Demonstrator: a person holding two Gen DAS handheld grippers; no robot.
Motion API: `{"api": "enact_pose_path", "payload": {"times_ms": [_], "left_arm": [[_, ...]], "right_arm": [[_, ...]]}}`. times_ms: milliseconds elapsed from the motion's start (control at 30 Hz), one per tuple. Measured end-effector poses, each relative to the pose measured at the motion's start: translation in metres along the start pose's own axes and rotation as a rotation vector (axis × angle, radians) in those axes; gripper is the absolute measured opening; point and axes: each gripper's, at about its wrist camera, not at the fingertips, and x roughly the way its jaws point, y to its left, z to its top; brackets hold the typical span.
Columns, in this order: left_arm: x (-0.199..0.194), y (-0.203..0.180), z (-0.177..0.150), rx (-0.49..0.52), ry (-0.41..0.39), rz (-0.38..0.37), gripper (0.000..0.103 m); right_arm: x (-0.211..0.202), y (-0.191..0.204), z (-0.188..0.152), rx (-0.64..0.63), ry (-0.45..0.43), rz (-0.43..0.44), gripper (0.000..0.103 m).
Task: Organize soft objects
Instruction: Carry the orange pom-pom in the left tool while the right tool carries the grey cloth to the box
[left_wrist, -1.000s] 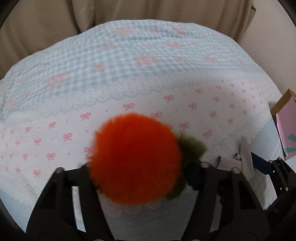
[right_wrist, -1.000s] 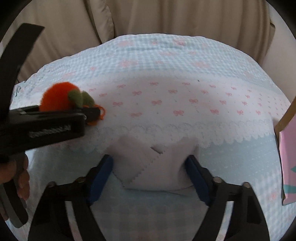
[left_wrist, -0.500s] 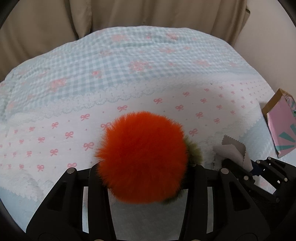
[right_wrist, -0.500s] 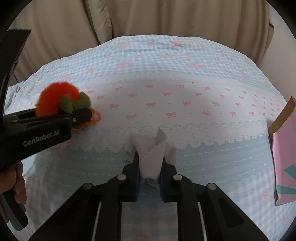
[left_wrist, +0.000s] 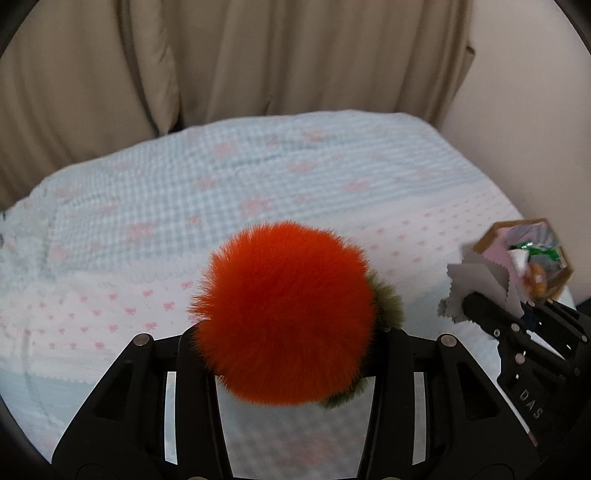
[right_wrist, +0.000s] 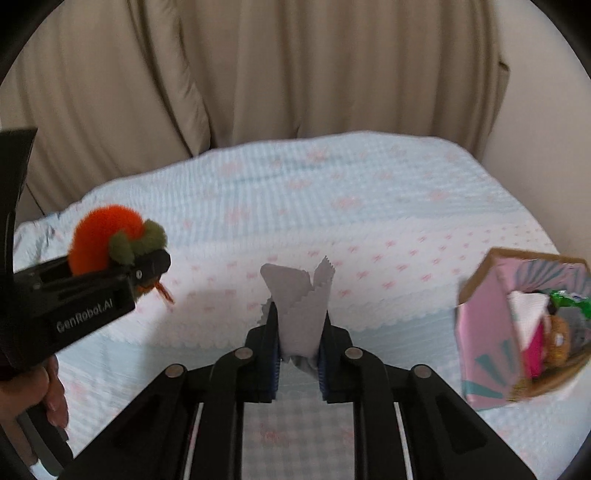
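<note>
My left gripper (left_wrist: 288, 339) is shut on a fluffy orange pompom (left_wrist: 284, 310) with green leaves and holds it above the bed. It also shows at the left of the right wrist view, where the pompom (right_wrist: 107, 236) sticks up from the fingers. My right gripper (right_wrist: 298, 325) is shut on a grey cloth (right_wrist: 299, 299) with zigzag edges, lifted off the bed. The cloth (left_wrist: 476, 284) and the right gripper show at the right of the left wrist view.
The bed (right_wrist: 351, 206) has a light blue checked cover with pink bows and white lace. A pink cardboard box (right_wrist: 517, 332) holding several soft items stands at the right edge; it also shows in the left wrist view (left_wrist: 528, 254). Beige curtains (right_wrist: 258, 74) hang behind.
My right gripper closed on the grey cloth and lifted it off the bed. Both grippers rose and tilted up, bringing the curtains and the pink box's open top into view.
</note>
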Motion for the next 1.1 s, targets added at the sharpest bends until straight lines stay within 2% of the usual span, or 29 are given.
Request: {"api": "enact_pose_path", "payload": {"times_ms": [200,367,633,867,1100], "left_arm": [[-0.059,-0.044,0.023,0.037,-0.008,-0.019,0.039],[-0.099,-0.088,0.04,0.075,-0.022,-0.026,0.039],[-0.13,-0.177,0.062,0.089,-0.024,-0.054,0.039],[-0.115,-0.272,0.072,0.106,0.013,-0.071,0.039],[-0.06,-0.348,0.067,0.09,0.114,-0.081,0.039]], "right_arm": [[-0.066,-0.022,0.026,0.045,-0.043,-0.007,0.015],[-0.12,-0.056,0.047,0.102,-0.08,-0.001,0.015],[-0.177,-0.136,0.07,0.108,-0.081,-0.029,0.015],[-0.19,-0.226,0.076,0.112,-0.044,-0.027,0.015],[-0.169,-0.307,0.073,0.127,0.013,-0.002,0.015]]}}
